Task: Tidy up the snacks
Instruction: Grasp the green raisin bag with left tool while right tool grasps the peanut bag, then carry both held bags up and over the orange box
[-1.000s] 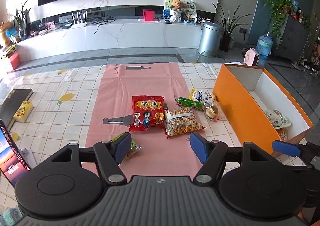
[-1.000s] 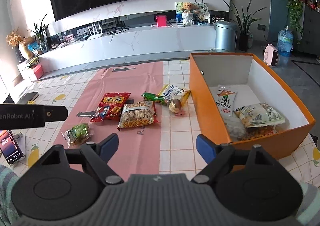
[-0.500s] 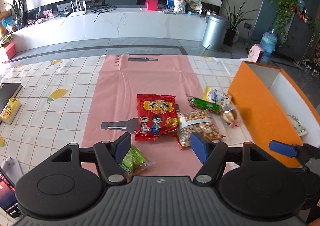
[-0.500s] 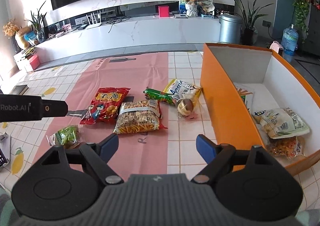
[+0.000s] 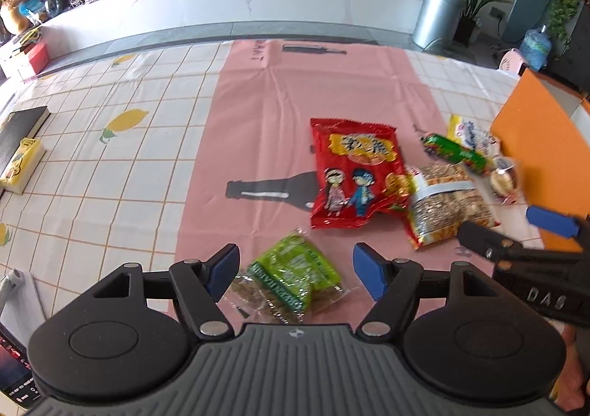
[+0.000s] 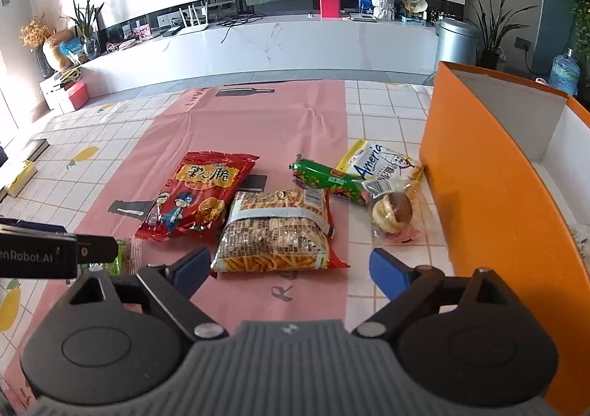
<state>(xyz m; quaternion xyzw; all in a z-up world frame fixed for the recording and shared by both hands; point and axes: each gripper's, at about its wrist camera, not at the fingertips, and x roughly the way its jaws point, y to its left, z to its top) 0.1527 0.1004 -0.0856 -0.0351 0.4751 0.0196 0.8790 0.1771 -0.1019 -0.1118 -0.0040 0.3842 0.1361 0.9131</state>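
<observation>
My left gripper (image 5: 295, 274) is open, its fingers either side of a green snack packet (image 5: 295, 274) lying on the pink cloth. My right gripper (image 6: 289, 268) is open just short of a clear bag of stick snacks (image 6: 276, 231). A red snack bag (image 6: 195, 195) lies left of it, also in the left wrist view (image 5: 354, 169). A green roll (image 6: 328, 180), a white-and-yellow packet (image 6: 379, 161) and a wrapped bun (image 6: 391, 211) lie beside the orange box (image 6: 479, 187). The right gripper's fingertip (image 5: 549, 219) shows in the left wrist view.
A black book (image 5: 22, 125) and a yellow carton (image 5: 22, 165) lie at the table's left edge. A phone (image 5: 14, 379) sits at the near left corner. The orange box wall stands close on the right. The left gripper's body (image 6: 55, 250) reaches in from the left.
Both grippers have moved forward and down toward the table. The green packet now lies between my left fingers, and the stick-snack bag is close in front of my right gripper.
</observation>
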